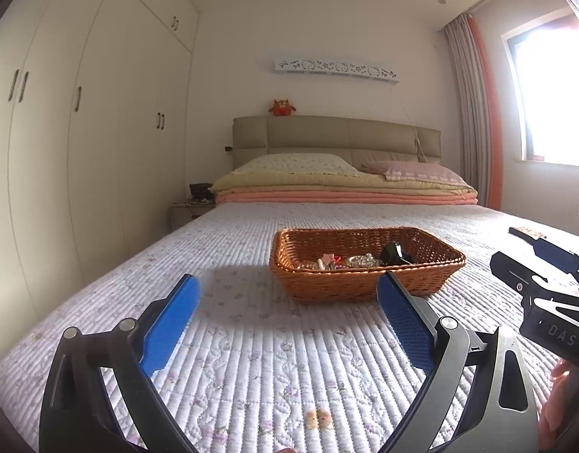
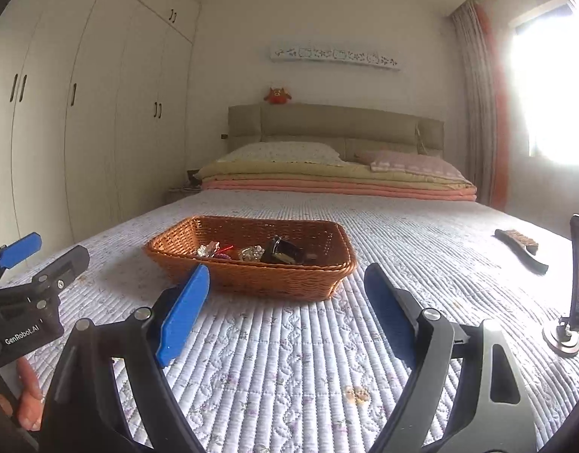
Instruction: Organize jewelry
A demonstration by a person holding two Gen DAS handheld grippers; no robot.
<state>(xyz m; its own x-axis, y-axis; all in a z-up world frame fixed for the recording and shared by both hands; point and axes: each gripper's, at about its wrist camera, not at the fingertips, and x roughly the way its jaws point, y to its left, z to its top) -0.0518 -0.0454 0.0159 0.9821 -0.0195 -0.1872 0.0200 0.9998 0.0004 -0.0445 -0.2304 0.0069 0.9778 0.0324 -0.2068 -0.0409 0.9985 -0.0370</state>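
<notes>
The wicker basket (image 1: 366,264) sits on the quilted bedspread (image 1: 251,358), the jewelry pieces (image 2: 248,253) heaped loose inside it beside a black case (image 2: 285,251). Both the left gripper (image 1: 289,290) and the right gripper (image 2: 285,279) hover just short of the basket, jaws spread and empty — probably the approach step. Next comes a reach over the near rim to pinch one small piece.

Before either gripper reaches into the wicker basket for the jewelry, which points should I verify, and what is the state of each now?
1. Left gripper open and empty: ok.
2. Right gripper open and empty: ok.
3. Wicker basket upright on the quilt, uncovered: ok.
4. Path from both grippers to the basket free: ok.
5. Jewelry pieces lie separate, not tangled: cannot tell, too small.
6. Black item will not block a grasp: cannot tell.
</notes>
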